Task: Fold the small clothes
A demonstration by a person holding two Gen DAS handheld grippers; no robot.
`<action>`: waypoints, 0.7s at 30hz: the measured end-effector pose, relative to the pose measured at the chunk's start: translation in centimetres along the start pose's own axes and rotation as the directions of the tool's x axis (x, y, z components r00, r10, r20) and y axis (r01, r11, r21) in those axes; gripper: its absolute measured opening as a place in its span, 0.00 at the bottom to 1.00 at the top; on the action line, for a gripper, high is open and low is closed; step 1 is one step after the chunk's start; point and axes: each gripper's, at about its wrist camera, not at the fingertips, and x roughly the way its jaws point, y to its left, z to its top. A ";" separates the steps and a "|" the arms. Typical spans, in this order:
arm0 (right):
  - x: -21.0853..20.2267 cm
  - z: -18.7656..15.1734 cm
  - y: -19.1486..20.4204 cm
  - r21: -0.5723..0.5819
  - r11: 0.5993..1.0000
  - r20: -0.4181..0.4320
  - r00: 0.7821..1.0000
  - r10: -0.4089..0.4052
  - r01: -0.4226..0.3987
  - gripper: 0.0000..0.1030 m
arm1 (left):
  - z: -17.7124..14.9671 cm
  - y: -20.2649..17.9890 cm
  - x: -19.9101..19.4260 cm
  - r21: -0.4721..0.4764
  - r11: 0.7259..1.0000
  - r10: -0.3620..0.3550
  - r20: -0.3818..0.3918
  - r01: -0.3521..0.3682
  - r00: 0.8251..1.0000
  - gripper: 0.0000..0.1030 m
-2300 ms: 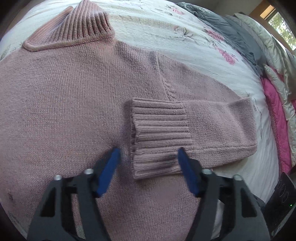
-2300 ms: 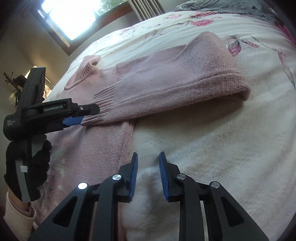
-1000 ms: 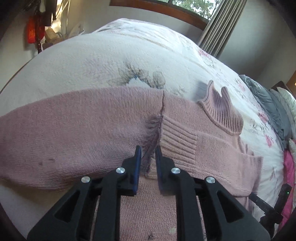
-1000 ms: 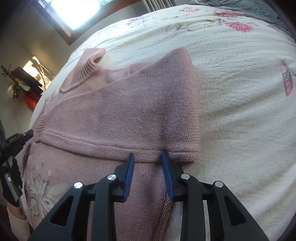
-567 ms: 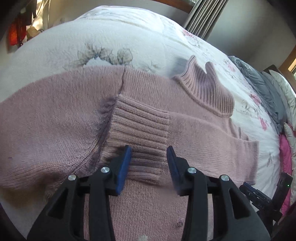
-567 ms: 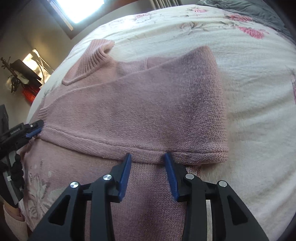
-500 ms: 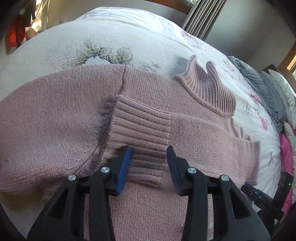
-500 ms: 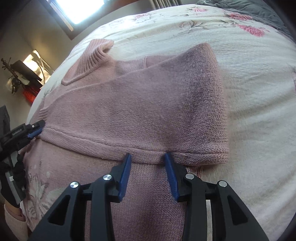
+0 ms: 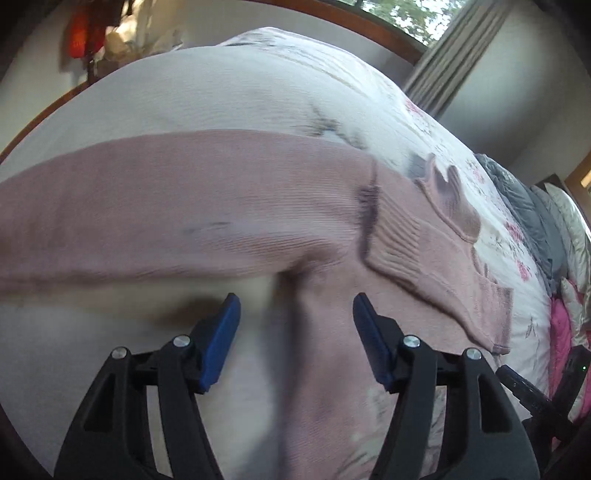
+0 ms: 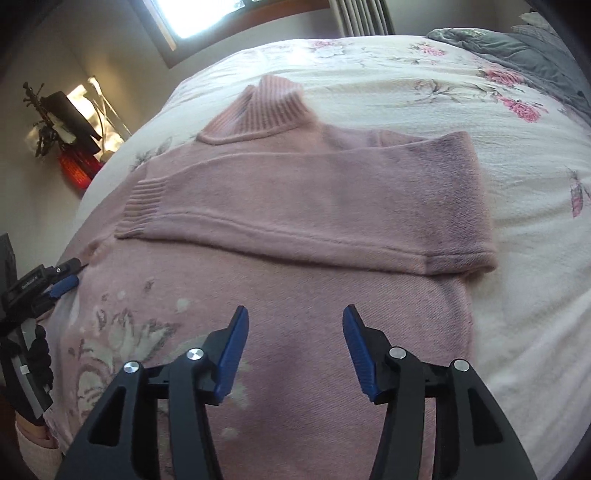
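Note:
A pink knitted turtleneck sweater (image 10: 295, 206) lies flat on the bed, with one sleeve folded across its chest and the ribbed cuff (image 10: 142, 206) at the left. The other sleeve (image 9: 166, 206) stretches out to the left in the left wrist view. My left gripper (image 9: 295, 332) is open just above the sweater's side edge near the armpit, holding nothing. My right gripper (image 10: 295, 347) is open over the sweater's lower front, below the folded sleeve. The left gripper (image 10: 62, 282) also shows at the left edge of the right wrist view, held by a gloved hand (image 10: 33, 354).
The bed has a white floral bedspread (image 10: 461, 92). A grey blanket (image 10: 517, 55) and pink bedding (image 9: 561, 325) lie at the far side. A bedside stand with a red object (image 10: 75, 168) is left of the bed, below a window (image 10: 199, 14).
Both grippers have opened wider and drawn back from the folded sleeve. The left gripper has moved left off the ribbed cuff to the sweater's side edge.

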 end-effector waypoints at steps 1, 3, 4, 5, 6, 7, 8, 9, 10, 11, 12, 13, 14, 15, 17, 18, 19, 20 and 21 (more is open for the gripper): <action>0.0 -0.5 0.9 -0.003 1.000 0.002 1.000 0.013 -0.013 0.52 | -0.1 2.1 -0.8 -0.042 0.999 0.009 0.007 -0.008 1.000 0.61; 0.2 -1.3 2.7 -0.015 1.000 0.009 1.000 0.015 -0.015 0.52 | -0.4 6.2 -2.4 -0.124 0.992 0.015 0.023 -0.012 1.000 0.61; 0.3 -1.6 3.5 -0.017 1.000 0.013 1.000 0.020 -0.020 0.52 | -0.4 8.0 -3.3 -0.157 0.987 0.020 0.038 -0.014 0.999 0.61; 0.4 -1.8 4.2 -0.014 0.999 0.015 0.999 0.033 -0.033 0.53 | -0.3 9.6 -4.1 -0.186 0.982 0.034 0.052 -0.023 0.998 0.61; 0.7 -2.1 4.9 -0.011 0.999 0.013 0.998 0.053 -0.053 0.53 | -0.3 11.2 -4.8 -0.217 0.975 0.053 0.064 -0.038 0.997 0.61; 1.0 -2.3 5.6 -0.009 0.997 0.010 0.997 0.071 -0.071 0.53 | -0.2 12.8 -5.5 -0.252 0.967 0.070 0.073 -0.049 0.995 0.61; 1.3 -2.5 6.2 -0.011 0.997 0.010 0.997 0.076 -0.076 0.53 | -0.1 14.2 -6.0 -0.285 0.957 0.078 0.080 -0.052 0.994 0.61; 1.6 -2.6 6.9 -0.019 0.997 0.011 0.998 0.069 -0.068 0.53 | 0.0 15.7 -6.5 -0.320 0.946 0.080 0.086 -0.049 0.993 0.61; 2.0 -2.8 7.4 -0.029 0.998 0.011 0.998 0.057 -0.056 0.53 | 0.3 17.0 -6.9 -0.350 0.936 0.083 0.094 -0.045 0.992 0.61; 2.3 -3.0 7.8 -0.037 0.998 0.012 0.999 0.049 -0.049 0.53 | 0.4 18.2 -7.3 -0.376 0.926 0.092 0.102 -0.047 0.991 0.61; 2.7 -3.2 8.2 -0.039 0.998 0.012 0.999 0.052 -0.051 0.53 | 0.5 19.3 -7.5 -0.399 0.916 0.103 0.112 -0.050 0.988 0.61; 3.1 -3.4 8.3 -0.038 0.997 0.008 0.998 0.061 -0.061 0.53 | 0.7 20.4 -7.8 -0.415 0.909 0.102 0.127 -0.040 0.987 0.61; 3.4 -3.7 8.4 -0.035 0.997 0.004 0.998 0.068 -0.068 0.54 | 0.8 21.3 -7.9 -0.431 0.902 0.091 0.136 -0.024 0.986 0.58; 3.7 -3.9 8.5 -0.040 0.998 0.007 0.998 0.059 -0.058 0.54 | 0.9 22.0 -8.0 -0.451 0.893 0.073 0.144 0.000 0.987 0.58; 3.7 -4.2 8.8 -0.069 0.997 0.024 0.999 0.035 -0.033 0.54 | 1.0 23.2 -8.0 -0.478 0.877 0.045 0.168 0.042 0.985 0.57; 3.8 -4.3 8.9 -0.077 0.997 0.029 0.999 0.031 -0.029 0.55 | 1.2 23.4 -7.9 -0.482 0.875 0.047 0.180 0.046 0.982 0.57; 3.7 -4.3 8.9 -0.081 0.996 0.033 0.999 0.034 -0.031 0.56 | 1.4 23.5 -7.9 -0.484 0.874 0.053 0.191 0.047 0.980 0.57; 3.8 -4.4 8.9 -0.084 0.996 0.035 0.999 0.038 -0.034 0.57 | 1.5 23.4 -7.7 -0.487 0.872 0.060 0.199 0.046 0.978 0.57; 3.9 -4.5 8.8 -0.087 0.996 0.038 0.999 0.038 -0.034 0.58 | 1.7 23.5 -7.7 -0.493 0.869 0.069 0.207 0.044 0.976 0.57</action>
